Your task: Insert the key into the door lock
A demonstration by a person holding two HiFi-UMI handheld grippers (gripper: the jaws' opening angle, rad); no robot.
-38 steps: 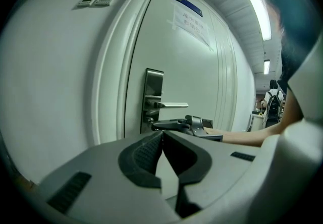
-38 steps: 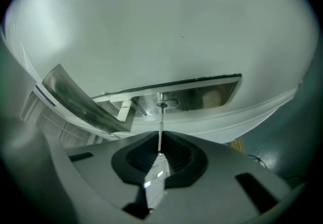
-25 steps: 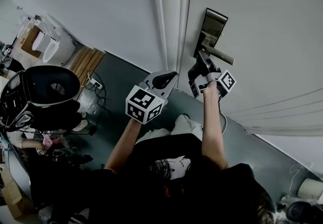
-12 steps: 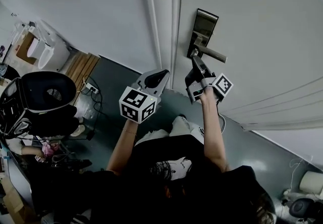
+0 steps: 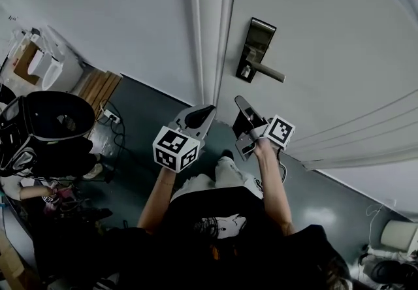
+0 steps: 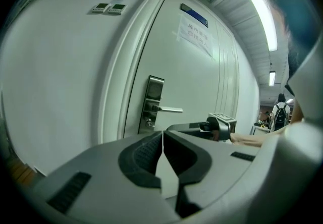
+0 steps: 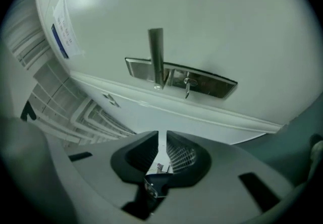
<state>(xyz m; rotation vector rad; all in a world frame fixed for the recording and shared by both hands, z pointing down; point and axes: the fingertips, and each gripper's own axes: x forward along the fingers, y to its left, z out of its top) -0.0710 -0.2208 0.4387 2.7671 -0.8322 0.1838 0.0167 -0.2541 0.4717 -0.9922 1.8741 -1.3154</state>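
A metal lock plate with a lever handle sits on the white door. A small key sticks out of the lock beside the handle in the right gripper view, and nothing holds it. My right gripper hangs below the lock, apart from it, jaws slightly parted with nothing between them. My left gripper is beside it, in front of the door frame, shut and empty. In the left gripper view the lock plate and the right gripper both show.
The door frame runs up left of the lock. A black office chair, a wooden pallet, a power strip with cables and white containers stand on the floor at left. A notice hangs on the door.
My right gripper was up at the lock under the handle. It has let go and drawn back down, leaving the key in the lock. The left gripper has barely shifted.
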